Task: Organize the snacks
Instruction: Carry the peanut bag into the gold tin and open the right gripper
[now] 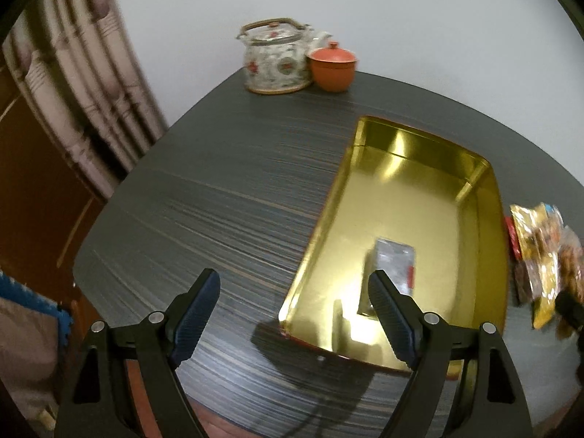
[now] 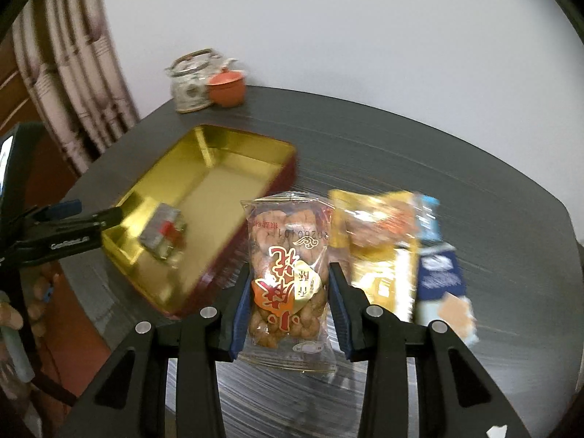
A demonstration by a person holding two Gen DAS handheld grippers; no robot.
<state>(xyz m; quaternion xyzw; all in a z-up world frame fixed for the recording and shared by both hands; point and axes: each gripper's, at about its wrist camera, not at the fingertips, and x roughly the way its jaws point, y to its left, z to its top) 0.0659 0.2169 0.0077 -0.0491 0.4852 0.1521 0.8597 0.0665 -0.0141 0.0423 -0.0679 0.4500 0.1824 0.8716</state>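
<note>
A gold-lined tin box (image 1: 485, 197) with red outer walls (image 2: 288, 173) sits open on the dark table. A small silver snack packet (image 1: 396, 266) lies inside it, also in the right wrist view (image 2: 162, 231). My left gripper (image 1: 294, 286) is open and empty, above the box's near-left corner. My right gripper (image 2: 290, 273) is shut on a clear bag of twisted fried dough (image 2: 288, 273), held above the table right of the box. A yellow snack bag (image 2: 379, 241) and a blue cracker packet (image 2: 441, 281) lie to its right.
A patterned teapot (image 1: 277, 60) and an orange lidded cup (image 1: 332, 65) stand at the table's far edge by the white wall. A curtain (image 1: 73, 84) hangs on the left. The snack pile shows at the right of the left wrist view (image 1: 540, 255).
</note>
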